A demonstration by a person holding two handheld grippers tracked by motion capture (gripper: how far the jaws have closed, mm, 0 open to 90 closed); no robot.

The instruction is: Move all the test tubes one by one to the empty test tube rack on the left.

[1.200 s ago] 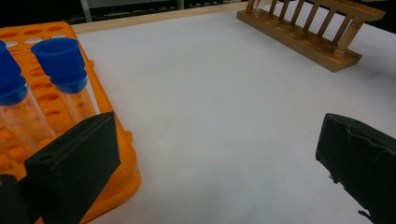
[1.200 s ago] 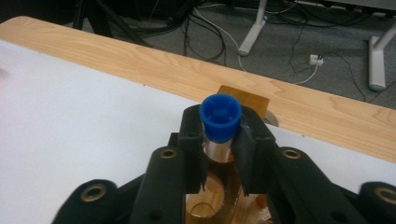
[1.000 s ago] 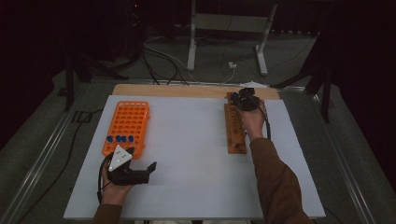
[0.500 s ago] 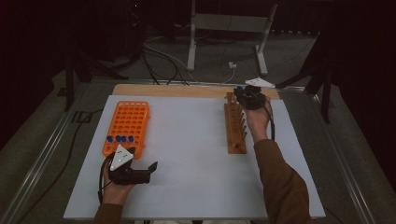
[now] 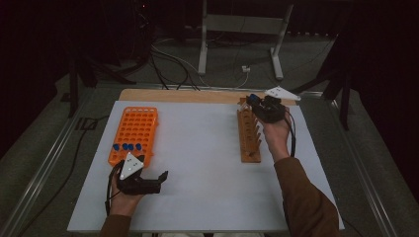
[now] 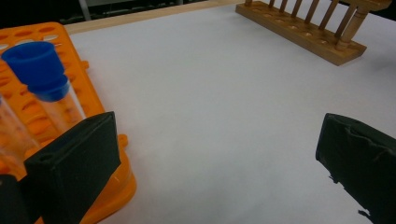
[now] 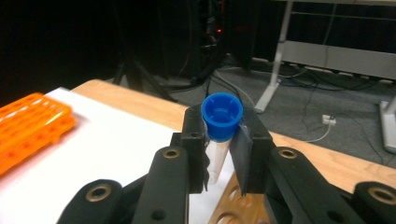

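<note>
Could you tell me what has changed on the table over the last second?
The right claw, shut on a blue-capped tube, has moved from over the middle of the wooden rack toward its far end. The left claw stays open and resting near the orange rack, whose tubes are unmoved.

No legible text, label, brand, number or sign found in any view. Checked orange rack, wooden rack, blue tube cap and white table sheet: all unmarked. Background equipment too dark to read.
</note>
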